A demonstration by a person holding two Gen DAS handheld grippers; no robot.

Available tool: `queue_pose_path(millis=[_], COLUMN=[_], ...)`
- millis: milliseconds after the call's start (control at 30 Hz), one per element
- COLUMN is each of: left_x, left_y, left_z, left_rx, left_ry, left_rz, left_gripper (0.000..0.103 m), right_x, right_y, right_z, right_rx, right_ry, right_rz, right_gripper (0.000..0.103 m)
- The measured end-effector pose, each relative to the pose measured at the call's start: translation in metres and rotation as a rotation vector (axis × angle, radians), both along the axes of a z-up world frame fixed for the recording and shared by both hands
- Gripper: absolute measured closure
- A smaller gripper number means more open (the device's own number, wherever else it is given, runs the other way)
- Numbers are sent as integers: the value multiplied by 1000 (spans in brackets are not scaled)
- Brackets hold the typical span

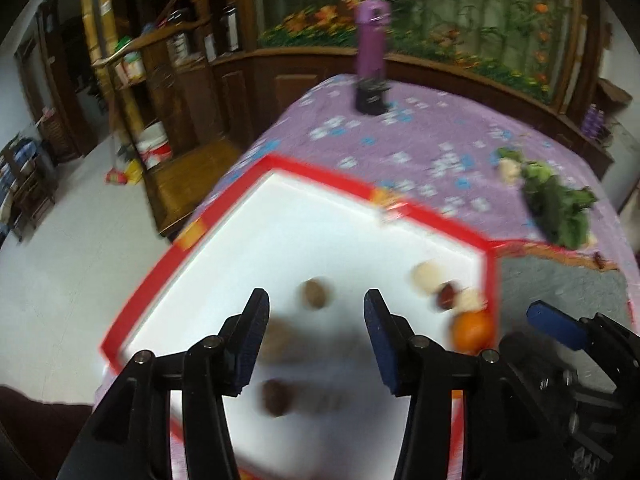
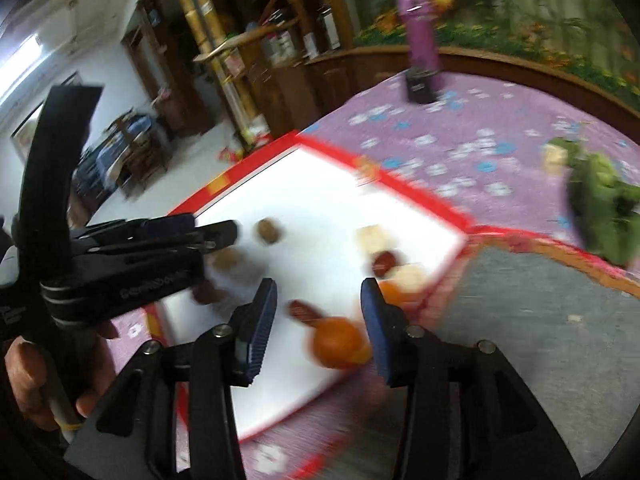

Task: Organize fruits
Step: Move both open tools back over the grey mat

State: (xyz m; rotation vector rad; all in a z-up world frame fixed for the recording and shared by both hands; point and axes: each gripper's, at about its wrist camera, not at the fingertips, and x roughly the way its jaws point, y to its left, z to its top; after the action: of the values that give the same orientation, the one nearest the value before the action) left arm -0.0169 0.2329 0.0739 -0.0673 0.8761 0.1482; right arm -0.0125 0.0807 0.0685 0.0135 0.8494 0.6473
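1. Left gripper [image 1: 316, 312]: we hold it over the tray [image 1: 224, 240], jaws spread wide and empty. A brown nut-like fruit [image 1: 316, 294] lies on the white floor beyond the gap; our guess is that this gripper is lined up on it.
2. Two more brown pieces lie toward the tray's near-left corner, one dark [image 1: 277, 397] just under the left finger. Both frames are motion-blurred, so we cannot name them.
3. Toward the tray's right corner sits a cluster: two pale pieces, a dark red one [image 1: 445, 295], and an orange [image 1: 472, 330] hard against the right rim. They look gathered there on purpose, like with like only loosely.
4. Right gripper [image 2: 318, 308]: also gaping, nothing held. A second orange [image 2: 336, 342] sits in the gap, near the right finger, at the tray's near edge. We judge a grasp is being set up.
5. Off the tray, on the purple cloth [image 1: 400, 136]: greens [image 1: 560, 208] at the right edge and a purple bottle [image 1: 374, 36] at the far edge. Neither is involved.
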Motion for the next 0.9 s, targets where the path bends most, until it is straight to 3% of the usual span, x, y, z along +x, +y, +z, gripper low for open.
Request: queue_pose_path(millis=[167, 433, 600, 900], left_x=[19, 44, 50, 70], left_y=[-78, -216, -254, -266], left_z=[8, -4, -13, -27], left_rx=[-44, -78, -93, -63], left_ry=[-13, 17, 35, 73], left_rz=[-160, -443, -470, -408], left_gripper=[55, 55, 54, 55], right_x=[14, 41, 62, 110], right_y=[-80, -220, -272, -290], right_z=[2, -2, -5, -16], right_rx=[-43, -129, -118, -118], right_ry=[-15, -27, -9, 34], right_rz=[-172, -407, -443, -392], right_gripper=[57, 58, 58, 58])
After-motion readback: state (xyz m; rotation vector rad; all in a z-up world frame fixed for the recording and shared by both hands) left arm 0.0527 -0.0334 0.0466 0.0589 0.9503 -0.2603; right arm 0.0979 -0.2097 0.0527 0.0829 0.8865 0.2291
